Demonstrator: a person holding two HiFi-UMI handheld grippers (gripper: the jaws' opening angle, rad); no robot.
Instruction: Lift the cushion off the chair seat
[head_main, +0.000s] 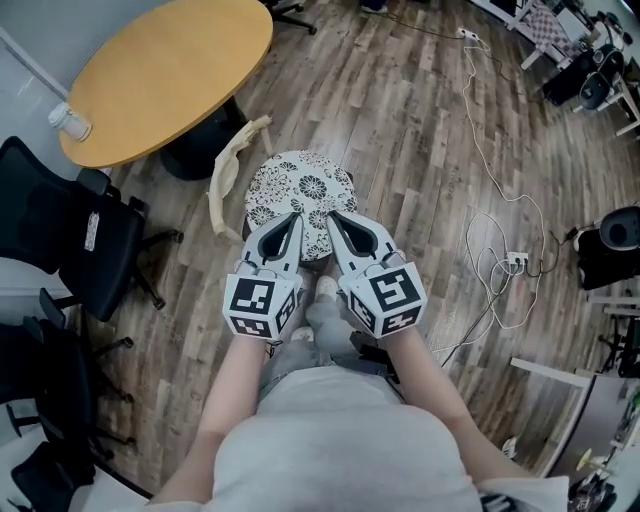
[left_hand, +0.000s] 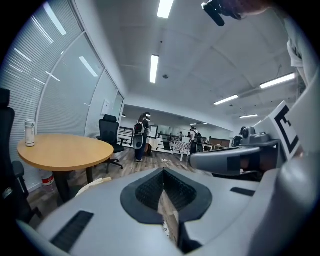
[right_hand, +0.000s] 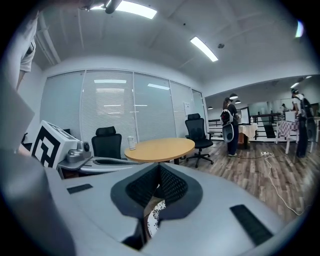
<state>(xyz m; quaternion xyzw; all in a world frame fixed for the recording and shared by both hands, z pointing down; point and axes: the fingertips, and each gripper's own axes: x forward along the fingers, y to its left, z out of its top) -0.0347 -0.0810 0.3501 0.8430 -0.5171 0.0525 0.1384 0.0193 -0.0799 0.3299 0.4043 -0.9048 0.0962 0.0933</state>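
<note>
Above round floral-print cushion (head_main: 300, 185): left gripper (head_main: 296, 216), right gripper (head_main: 333, 215), jaws closed, empty.

Cushion (head_main: 300, 190): centre of the head view; clock bearings are taken from it.
Chair backrest (head_main: 228, 170): 9 o'clock, just beside the cushion.
Round table (head_main: 170, 70): between 10 and 11 o'clock, behind the backrest.
Jar (head_main: 70, 122): on the table's left edge.
Office chair (head_main: 70, 240): 9 o'clock, well apart.
Power strip (head_main: 516, 261): 4 o'clock, on the floor.
Left gripper (head_main: 293, 216), right gripper (head_main: 334, 216): side by side over the cushion's 6 o'clock rim.
</note>
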